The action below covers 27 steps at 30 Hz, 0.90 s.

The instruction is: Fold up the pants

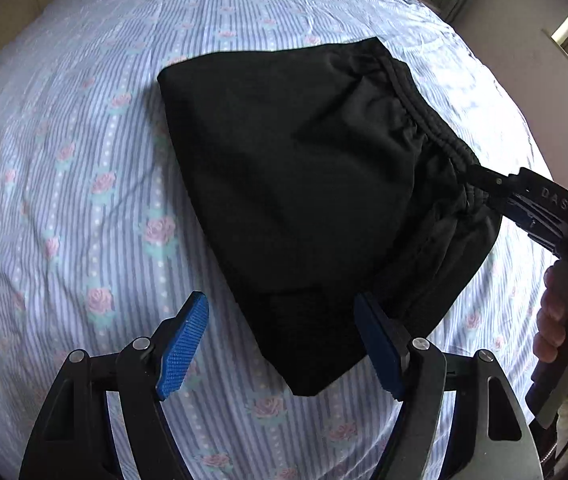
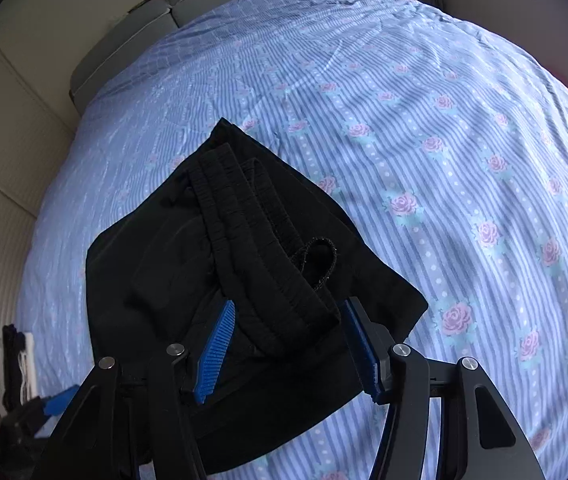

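Right tongs (image 2: 287, 344): now we see them spread fairly wide, the blue ribbed pads (image 2: 216, 344) either side of the gathered waistband (image 2: 252, 236), which passes between them; we cannot tell whether either pad presses on the cloth. In the left wrist view this tool reaches the waistband from the right.
Left tongs (image 1: 284, 344): spread wide and holding nothing, poised above the near corner of the bundle, not touching it as far as we can judge.
Pants (image 1: 307, 184): black, already folded into a compact, roughly trapezoid bundle lying on the bed, near its middle, waistband edge toward our right side.
Handling: we judge the pants light, limp and a little slick; layers will slide over each other and sag if lifted by one point only.
Where to take hold: we would pinch the thick elastic waistband, or a stacked corner through all layers, with both tongs well apart.
Textures: thin smooth fabric, ruched ribbed elastic, a drawstring loop (image 2: 317, 258) lying loose beside the band.
Bed (image 1: 84, 160): soft sheet, pale blue stripes with pink roses and white dots, lightly creased; it will give under pressure.
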Motion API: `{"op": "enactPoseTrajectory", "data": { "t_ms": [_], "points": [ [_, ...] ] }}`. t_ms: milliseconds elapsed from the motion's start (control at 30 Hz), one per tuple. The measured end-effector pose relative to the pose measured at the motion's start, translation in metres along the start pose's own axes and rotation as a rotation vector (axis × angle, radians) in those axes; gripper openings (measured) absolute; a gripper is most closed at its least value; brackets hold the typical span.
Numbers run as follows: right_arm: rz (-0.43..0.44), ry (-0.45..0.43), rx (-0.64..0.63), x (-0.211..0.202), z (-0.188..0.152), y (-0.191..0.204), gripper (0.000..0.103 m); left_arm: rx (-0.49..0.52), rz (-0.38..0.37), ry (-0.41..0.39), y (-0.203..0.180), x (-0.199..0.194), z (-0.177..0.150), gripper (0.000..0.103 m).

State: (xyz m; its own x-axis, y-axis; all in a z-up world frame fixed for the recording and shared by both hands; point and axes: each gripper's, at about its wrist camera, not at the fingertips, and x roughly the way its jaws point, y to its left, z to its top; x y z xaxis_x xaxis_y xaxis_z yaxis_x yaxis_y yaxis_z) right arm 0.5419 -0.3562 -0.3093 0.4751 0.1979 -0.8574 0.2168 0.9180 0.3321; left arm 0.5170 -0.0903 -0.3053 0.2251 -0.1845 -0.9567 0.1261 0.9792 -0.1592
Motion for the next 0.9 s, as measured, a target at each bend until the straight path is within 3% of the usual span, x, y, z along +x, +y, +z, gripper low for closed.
{"op": "enactPoseTrajectory", "data": {
  "t_ms": [133, 233, 433, 533, 567, 767, 900],
  "points": [
    [0.022, 0.047, 0.083, 0.017, -0.002, -0.012, 0.066, -0.021, -0.026, 0.024, 0.002, 0.0, -0.009, 0.074],
    [0.07, 0.069, 0.142, 0.022, -0.002, -0.017, 0.065, -0.014, -0.021, 0.016, 0.006, -0.002, -0.008, 0.074],
    [0.01, 0.048, 0.075, 0.017, -0.002, 0.0, 0.045, -0.033, 0.007, -0.024, 0.016, -0.01, 0.001, 0.074],
    [-0.057, -0.009, -0.013, -0.002, 0.004, 0.018, 0.024, -0.043, 0.011, -0.047, 0.017, -0.016, 0.007, 0.074],
    [-0.076, -0.03, -0.054, -0.009, 0.007, 0.025, 0.022, -0.047, 0.01, -0.052, 0.017, -0.017, 0.008, 0.074],
    [-0.089, -0.088, -0.153, -0.025, 0.031, 0.031, 0.017, -0.047, 0.011, -0.066, 0.014, -0.022, 0.004, 0.074],
    [-0.179, -0.091, -0.18, -0.016, 0.04, 0.019, 0.017, -0.048, 0.024, -0.064, 0.012, -0.026, -0.003, 0.074]
  ]
}}
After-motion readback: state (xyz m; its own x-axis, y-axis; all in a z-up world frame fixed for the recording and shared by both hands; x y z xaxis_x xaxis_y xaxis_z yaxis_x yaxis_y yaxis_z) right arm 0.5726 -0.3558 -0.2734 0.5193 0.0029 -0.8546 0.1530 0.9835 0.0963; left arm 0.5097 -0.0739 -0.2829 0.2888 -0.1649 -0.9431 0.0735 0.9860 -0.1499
